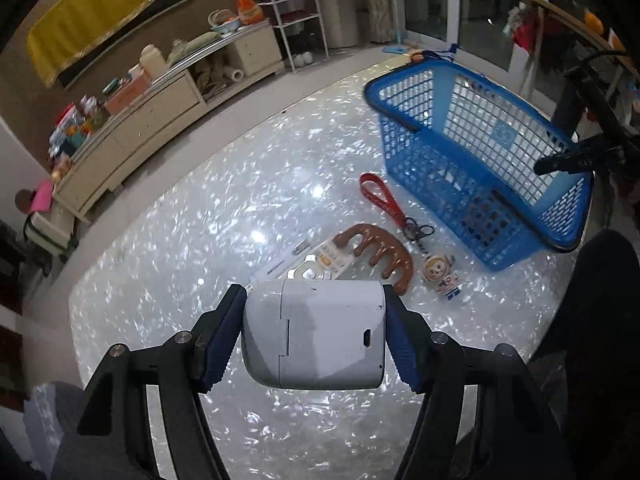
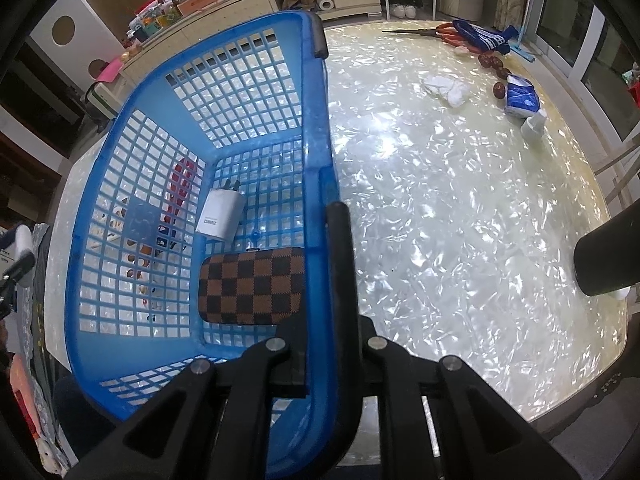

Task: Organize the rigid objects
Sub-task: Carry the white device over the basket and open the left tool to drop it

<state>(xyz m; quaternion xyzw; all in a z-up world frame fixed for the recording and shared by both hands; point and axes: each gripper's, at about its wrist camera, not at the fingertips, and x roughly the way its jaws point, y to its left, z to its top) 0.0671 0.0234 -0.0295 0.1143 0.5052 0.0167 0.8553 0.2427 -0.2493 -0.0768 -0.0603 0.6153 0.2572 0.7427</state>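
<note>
My left gripper (image 1: 314,336) is shut on a white earbud case (image 1: 316,332), held above the pearly table. Beyond it lie a brown wooden comb (image 1: 378,254), a pill blister pack (image 1: 326,258), a red lanyard with keys (image 1: 384,200) and a small astronaut figure (image 1: 440,274). The blue basket (image 1: 404,104) stands at the right. My right gripper (image 2: 326,344) is shut on the blue basket's near rim (image 2: 320,184) and its black handle (image 2: 340,248). Inside the basket lie a white charger plug (image 2: 220,214) and a brown checkered case (image 2: 250,286).
On the far side of the table in the right wrist view lie red-handled scissors (image 2: 436,32), a blue striped cloth (image 2: 484,38), white tissue (image 2: 446,86), a blue packet (image 2: 520,98) and dark round fruits (image 2: 494,64). A cabinet (image 1: 160,112) stands beyond the table.
</note>
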